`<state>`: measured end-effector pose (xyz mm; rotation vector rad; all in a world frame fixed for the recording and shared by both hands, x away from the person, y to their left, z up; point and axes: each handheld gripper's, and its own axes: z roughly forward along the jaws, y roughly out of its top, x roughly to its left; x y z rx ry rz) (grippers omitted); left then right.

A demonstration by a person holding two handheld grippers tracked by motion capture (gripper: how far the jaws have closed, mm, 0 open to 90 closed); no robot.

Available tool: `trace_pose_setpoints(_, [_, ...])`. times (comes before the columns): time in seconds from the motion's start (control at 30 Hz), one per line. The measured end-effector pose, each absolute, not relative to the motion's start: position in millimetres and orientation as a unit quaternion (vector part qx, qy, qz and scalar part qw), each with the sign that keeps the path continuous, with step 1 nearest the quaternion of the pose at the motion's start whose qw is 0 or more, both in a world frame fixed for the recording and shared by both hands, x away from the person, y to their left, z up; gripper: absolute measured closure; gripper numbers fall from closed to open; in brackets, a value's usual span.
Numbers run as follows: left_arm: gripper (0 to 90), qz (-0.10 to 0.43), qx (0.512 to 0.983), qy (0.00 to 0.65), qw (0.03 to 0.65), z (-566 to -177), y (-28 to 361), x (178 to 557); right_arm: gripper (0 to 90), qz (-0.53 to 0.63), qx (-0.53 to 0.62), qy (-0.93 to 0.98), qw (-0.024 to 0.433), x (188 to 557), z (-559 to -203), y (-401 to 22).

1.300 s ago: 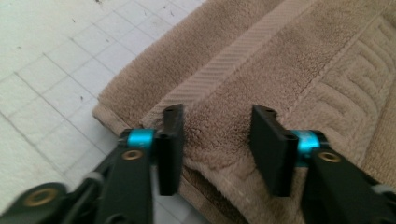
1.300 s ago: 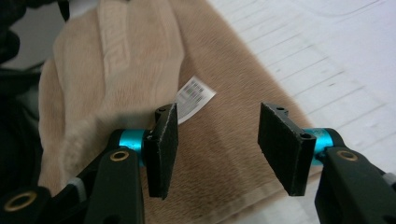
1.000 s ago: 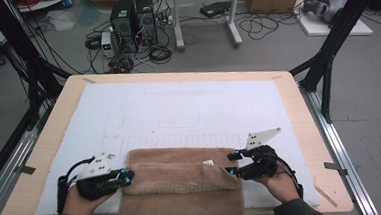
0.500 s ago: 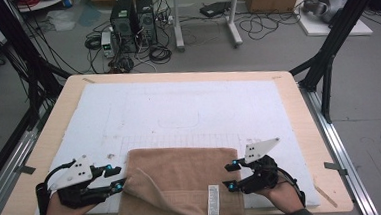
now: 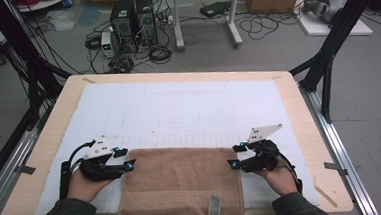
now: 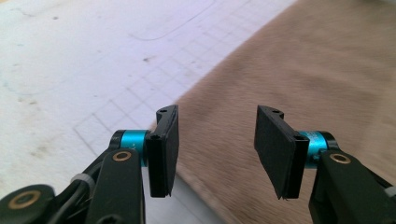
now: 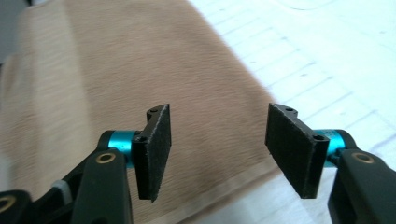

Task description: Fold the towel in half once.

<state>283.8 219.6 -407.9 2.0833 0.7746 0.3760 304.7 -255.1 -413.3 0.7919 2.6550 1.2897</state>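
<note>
the left gripper (image 5: 124, 159) is hovering at the left edge of the brown towel (image 5: 180, 183), its fingers (image 6: 163, 149) released and just now opening, nothing pinched between them; in the left gripper view the towel's edge is running under the gap, with the white mat (image 5: 188, 107) to the fingers' left. the towel is lying flat between the two grippers, draping over the near edge of the worktop (image 5: 298, 101). the right gripper (image 5: 236, 156) is hovering at the towel's right edge, fingers (image 7: 154, 149) also released and just now opening, with cloth beneath and nothing gripped.
</note>
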Motion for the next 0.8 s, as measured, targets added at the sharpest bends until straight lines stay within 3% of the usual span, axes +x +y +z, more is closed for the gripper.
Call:
trace_pose_setpoints(0.17, [46.0,0.141,0.843,0.334,0.397,-425.7,216.1,310.0,31.0,0.402,0.282,0.869,0.06,324.7,-425.0,-252.9])
trace_pose_setpoints(0.27, [36.2,0.107,0.846,0.361,0.377,-437.1,216.2,323.4,30.2,0.391,0.293,0.871,0.053,335.0,-433.5,-253.8])
trace_pose_setpoints(0.33, [36.1,0.103,0.848,0.36,0.374,-440.6,216.1,325.8,31.3,0.388,0.296,0.872,0.044,339.8,-438.8,-252.7])
trace_pose_setpoints(0.4, [44.1,0.097,0.85,0.35,0.381,-440.3,216.7,325.4,36.0,0.376,0.291,0.879,0.042,341.7,-442.5,-249.7])
trace_pose_setpoints(0.47, [64.3,0.074,0.853,0.337,0.392,-439.7,215.8,324.9,57.5,0.381,0.273,0.883,0.034,342.8,-441.6,-249.8])
trace_pose_setpoints(0.5, [75.7,0.077,0.854,0.335,0.391,-439.5,213.7,323.6,63.6,0.383,0.266,0.884,0.024,343.6,-441.9,-248.8])
trace_pose_setpoints(0.53, [77.6,0.086,0.856,0.329,0.388,-438.7,211.4,321.9,75.4,0.383,0.26,0.886,0.023,344.3,-441.6,-248.1])
trace_pose_setpoints(0.57, [79.5,0.093,0.859,0.325,0.385,-437.7,209.9,321.3,78.6,0.387,0.25,0.888,0.005,344.7,-441.0,-246.6])
trace_pose_setpoints(0.8, [81.0,0.144,0.827,0.355,0.411,-414.8,211.6,338.2,82.4,0.373,0.248,0.893,0.052,364.7,-419.5,-236.8])
